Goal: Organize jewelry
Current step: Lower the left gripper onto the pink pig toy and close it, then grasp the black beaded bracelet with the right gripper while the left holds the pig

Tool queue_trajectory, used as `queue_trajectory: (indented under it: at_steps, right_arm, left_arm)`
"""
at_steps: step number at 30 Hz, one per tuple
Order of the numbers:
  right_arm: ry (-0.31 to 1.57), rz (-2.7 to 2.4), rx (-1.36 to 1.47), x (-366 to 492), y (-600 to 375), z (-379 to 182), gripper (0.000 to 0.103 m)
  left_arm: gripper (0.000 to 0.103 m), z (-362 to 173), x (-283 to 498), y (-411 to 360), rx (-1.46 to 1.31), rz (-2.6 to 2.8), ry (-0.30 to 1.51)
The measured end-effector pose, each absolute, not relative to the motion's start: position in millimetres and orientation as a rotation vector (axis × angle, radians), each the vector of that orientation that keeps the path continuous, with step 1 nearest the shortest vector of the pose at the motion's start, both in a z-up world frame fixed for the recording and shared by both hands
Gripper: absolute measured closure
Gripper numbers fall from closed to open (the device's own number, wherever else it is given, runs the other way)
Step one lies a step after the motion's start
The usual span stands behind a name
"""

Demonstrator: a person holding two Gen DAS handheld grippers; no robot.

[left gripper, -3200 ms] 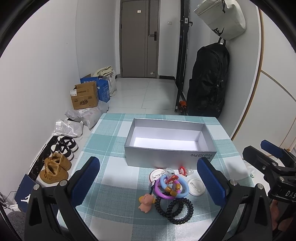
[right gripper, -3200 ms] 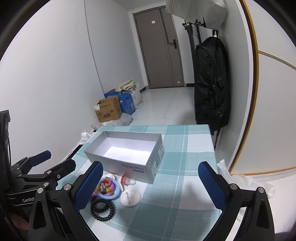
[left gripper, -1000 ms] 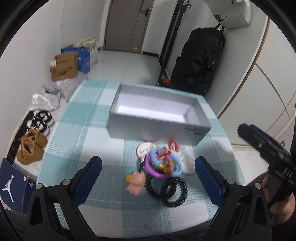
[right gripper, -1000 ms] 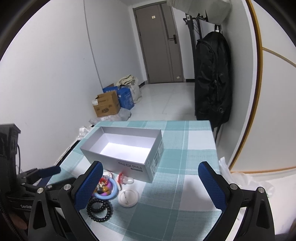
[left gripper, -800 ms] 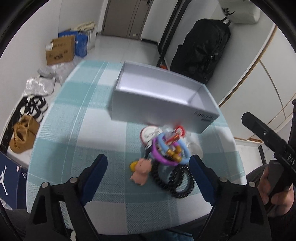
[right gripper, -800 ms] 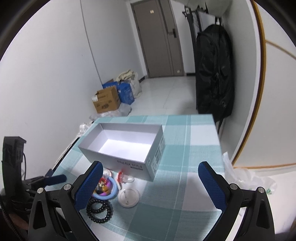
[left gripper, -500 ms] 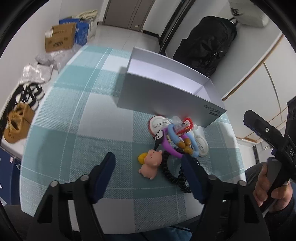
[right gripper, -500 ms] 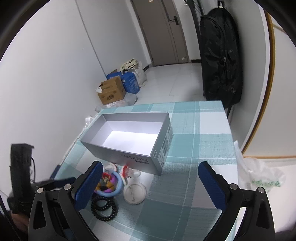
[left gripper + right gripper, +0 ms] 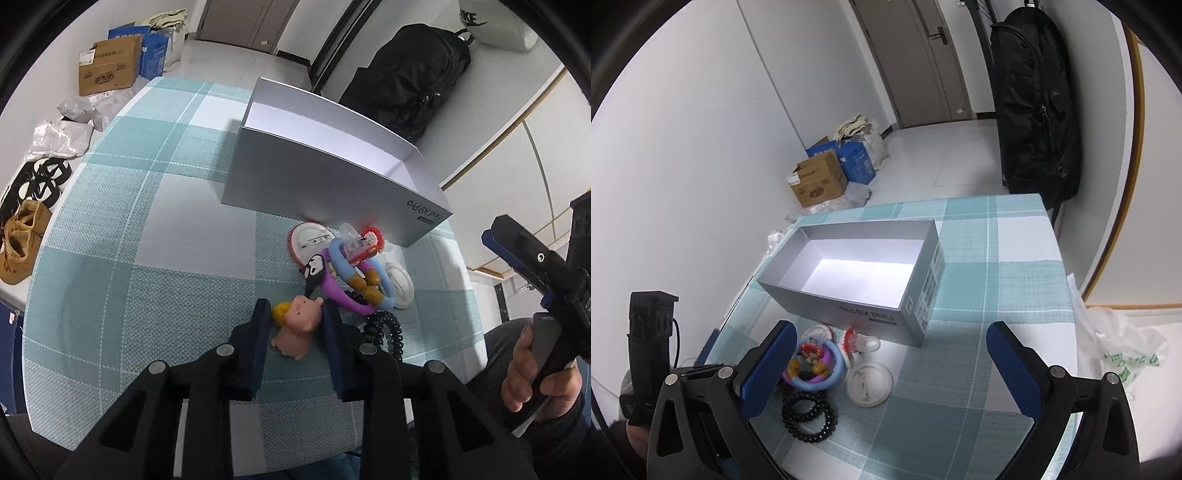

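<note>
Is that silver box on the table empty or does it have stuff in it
Empty: the silver box shows only bare white floor in the right wrist view; the trinkets lie outside it.
</note>
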State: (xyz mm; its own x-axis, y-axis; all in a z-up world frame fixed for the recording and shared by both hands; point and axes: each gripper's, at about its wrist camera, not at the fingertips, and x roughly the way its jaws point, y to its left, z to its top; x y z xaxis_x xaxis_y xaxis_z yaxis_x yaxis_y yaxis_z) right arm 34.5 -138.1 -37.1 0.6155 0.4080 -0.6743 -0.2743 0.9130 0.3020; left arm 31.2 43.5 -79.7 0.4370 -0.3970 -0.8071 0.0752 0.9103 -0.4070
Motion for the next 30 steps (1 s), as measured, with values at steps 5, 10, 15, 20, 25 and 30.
queue_trajectory:
  at_steps: [5, 10, 15, 20, 25, 30]
  right_arm:
    - [0.838, 0.399, 0.182, 34.2, -139.2, -39.3, 0.0]
    - [0.882, 0.436, 0.186, 27.7, -136.8, -45.9, 0.004]
    - [0.937, 0.493, 0.188, 12.9, -123.9, -56.1, 0.01]
    - [0.961, 0.555, 0.087, -3.4, -95.3, -65.2, 0.013]
    - [0.962, 0.582, -0.024, -10.7, -71.0, -73.4, 0.016]
    - [0.963, 0.582, -0.099, -11.2, -55.5, -82.4, 0.022]
  left_arm:
    - [0.08, -78.1, 30.9, 50.6, -0.358, -0.306, 1.087]
    - [0.08, -71.1, 30.2, 52.5, -0.365, -0.303, 1.06]
    - [0.08, -62.5, 28.3, 57.5, -0.388, -0.295, 1.029]
    - [0.08, -51.2, 23.9, 65.5, -0.411, -0.289, 0.976]
    - [0.08, -44.7, 21.3, 71.6, -0.422, -0.273, 0.941]
    - [0.08, -38.6, 20.7, 76.4, -0.434, -0.268, 0.911]
